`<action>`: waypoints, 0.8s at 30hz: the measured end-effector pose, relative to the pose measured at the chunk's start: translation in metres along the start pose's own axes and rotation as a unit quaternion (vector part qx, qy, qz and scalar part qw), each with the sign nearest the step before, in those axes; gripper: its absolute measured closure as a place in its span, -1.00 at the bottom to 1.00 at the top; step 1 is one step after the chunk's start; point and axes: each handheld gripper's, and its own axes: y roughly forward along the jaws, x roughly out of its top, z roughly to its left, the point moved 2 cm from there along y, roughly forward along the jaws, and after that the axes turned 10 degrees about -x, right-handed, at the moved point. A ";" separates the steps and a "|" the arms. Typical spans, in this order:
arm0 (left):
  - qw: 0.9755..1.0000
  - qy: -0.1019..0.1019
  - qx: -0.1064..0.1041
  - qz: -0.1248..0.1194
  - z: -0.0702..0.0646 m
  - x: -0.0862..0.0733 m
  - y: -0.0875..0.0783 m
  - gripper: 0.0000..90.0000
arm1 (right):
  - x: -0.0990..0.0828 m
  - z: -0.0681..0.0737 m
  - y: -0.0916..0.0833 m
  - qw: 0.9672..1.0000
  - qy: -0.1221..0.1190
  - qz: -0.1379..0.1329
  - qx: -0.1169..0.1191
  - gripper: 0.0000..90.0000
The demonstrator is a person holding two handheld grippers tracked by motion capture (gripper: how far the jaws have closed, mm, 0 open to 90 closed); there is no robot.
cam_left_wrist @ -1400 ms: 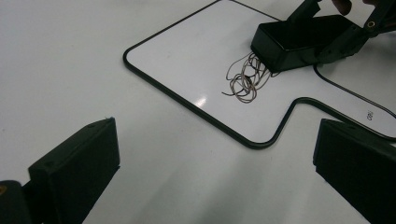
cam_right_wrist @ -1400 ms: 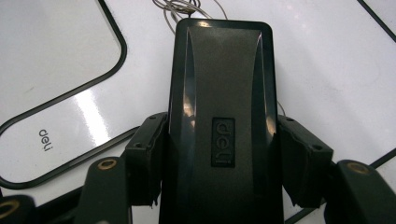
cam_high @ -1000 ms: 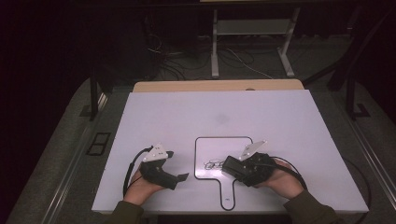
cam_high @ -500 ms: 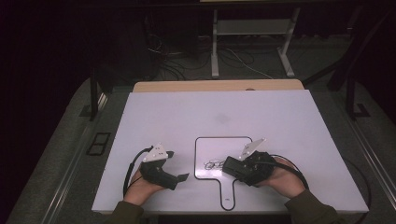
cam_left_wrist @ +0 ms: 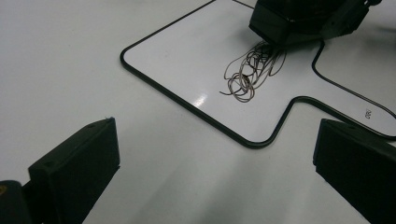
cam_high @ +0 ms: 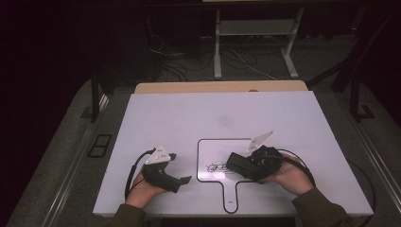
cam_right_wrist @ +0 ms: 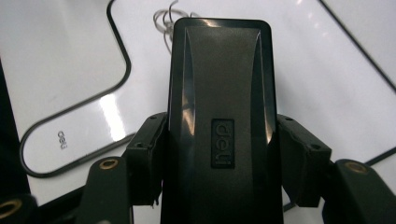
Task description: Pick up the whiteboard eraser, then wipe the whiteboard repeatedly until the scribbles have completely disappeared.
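Observation:
A small paddle-shaped whiteboard (cam_high: 213,150) with a black rim lies on the white table, with a thin pen scribble (cam_high: 216,167) on it. My right gripper (cam_high: 243,165) is shut on a black board eraser (cam_high: 239,163), whose front end sits right beside the scribble. The right gripper view has the eraser (cam_right_wrist: 219,116) clamped between the fingers (cam_right_wrist: 147,154), with the scribble (cam_right_wrist: 164,21) just past its tip. My left gripper (cam_high: 181,167) rests on the table left of the board, open with nothing in it. The left gripper view looks between the wide-apart jaws at the scribble (cam_left_wrist: 250,72) and the eraser (cam_left_wrist: 289,23).
The white table top (cam_high: 189,118) stretches bare behind the board, with a wooden strip (cam_high: 217,87) along its far edge. The board's handle (cam_high: 230,196) points toward the near edge. Cables and a metal stand (cam_high: 255,28) sit on the dark floor beyond.

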 end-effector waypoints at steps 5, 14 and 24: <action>1.000 0.001 -0.001 -0.001 0.000 0.000 0.000 -1.00 | 0.009 -0.004 0.001 1.000 -0.001 -0.008 0.004 -0.14; 1.000 0.002 -0.002 -0.004 0.001 0.001 0.000 -1.00 | 0.024 -0.005 0.005 1.000 -0.007 -0.014 0.015 -0.14; 1.000 -0.001 -0.003 -0.008 0.001 0.001 -0.001 -1.00 | 0.047 0.002 0.017 0.999 -0.024 -0.019 0.033 -0.14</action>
